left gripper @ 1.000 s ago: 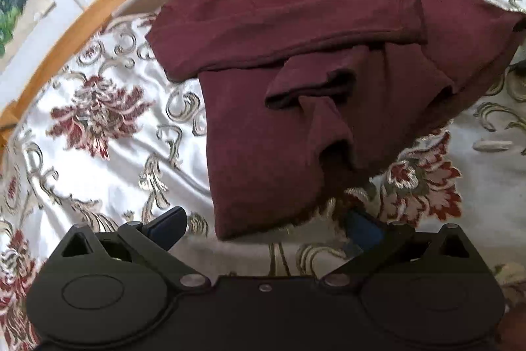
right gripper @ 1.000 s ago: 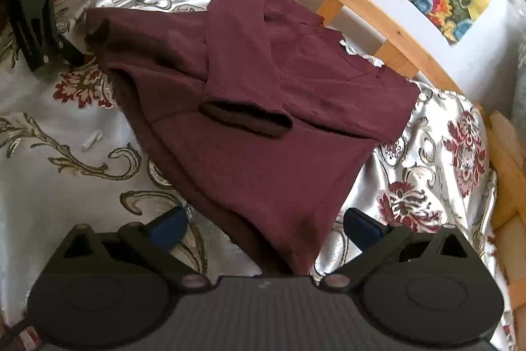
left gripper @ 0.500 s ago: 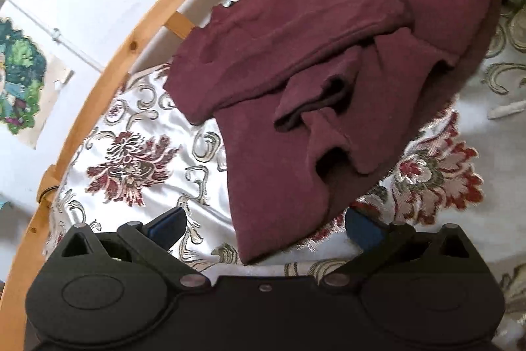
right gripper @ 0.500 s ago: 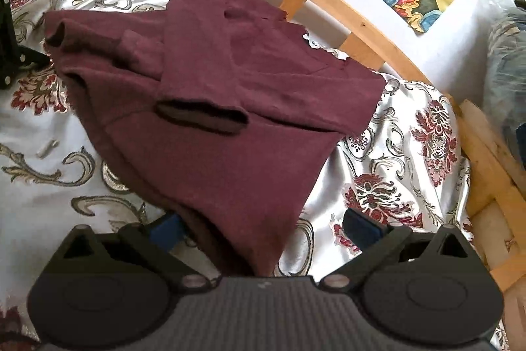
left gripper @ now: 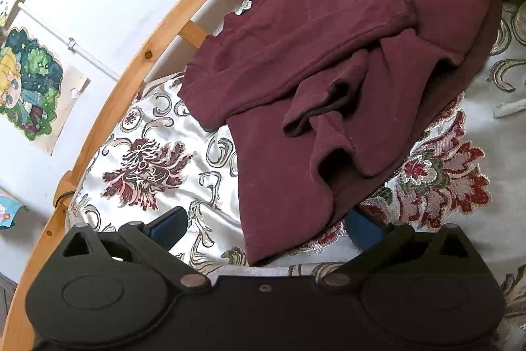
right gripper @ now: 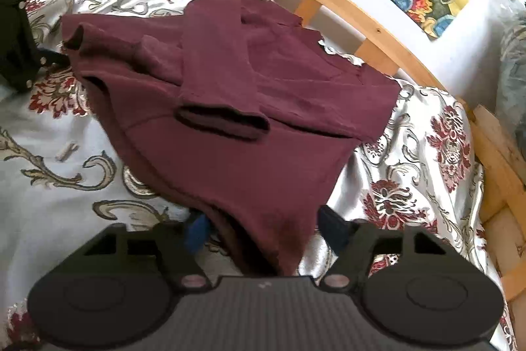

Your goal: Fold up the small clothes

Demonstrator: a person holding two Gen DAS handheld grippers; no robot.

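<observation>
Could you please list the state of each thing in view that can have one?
Shirt: partly folded, sleeves laid across the body, rumpled, lying on the bedspread.
Left gripper: jaws open, straddling the shirt's near corner, not clamped.
Right gripper: jaws open, shirt hem between them, not clamped.
Bedspread: spread out, slightly wrinkled.

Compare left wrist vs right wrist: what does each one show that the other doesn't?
Left wrist only: the cartoon child poster, a white pipe on the wall, and the left gripper open around a hem corner.

Right wrist only: the right gripper open, straddling the other hem corner.

Both: the maroon top with sleeves folded in, floral bedspread, wooden bed frame.
</observation>
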